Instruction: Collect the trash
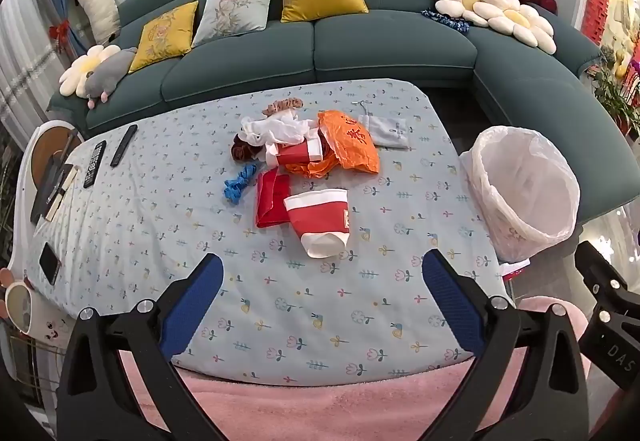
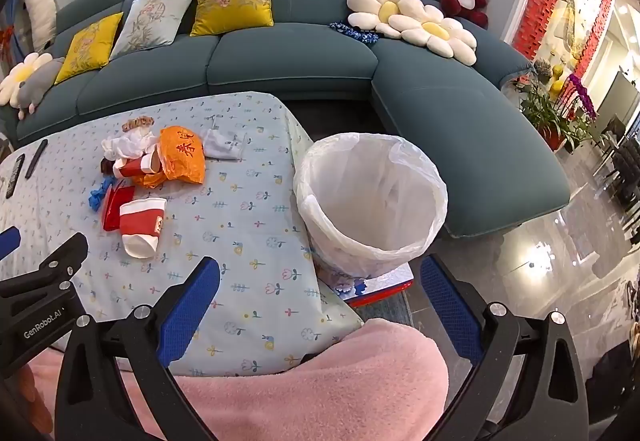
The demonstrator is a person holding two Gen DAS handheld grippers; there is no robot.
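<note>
Task not yet started: the lined bin (image 2: 372,201) at the table's (image 1: 160,201) right edge appears empty. All trash, including the nearest red-and-white cup (image 1: 320,223), lies mid-table. Left gripper (image 1: 322,305) and right gripper (image 2: 320,309) fingers are fully spread, holding nothing

Pale blue flower-print surface (image 1: 168,209); red-and-white cup (image 1: 320,223); orange bag (image 1: 352,141); teal sofa (image 1: 380,49); blue, possibly knotted, scrap (image 1: 239,183).
</note>
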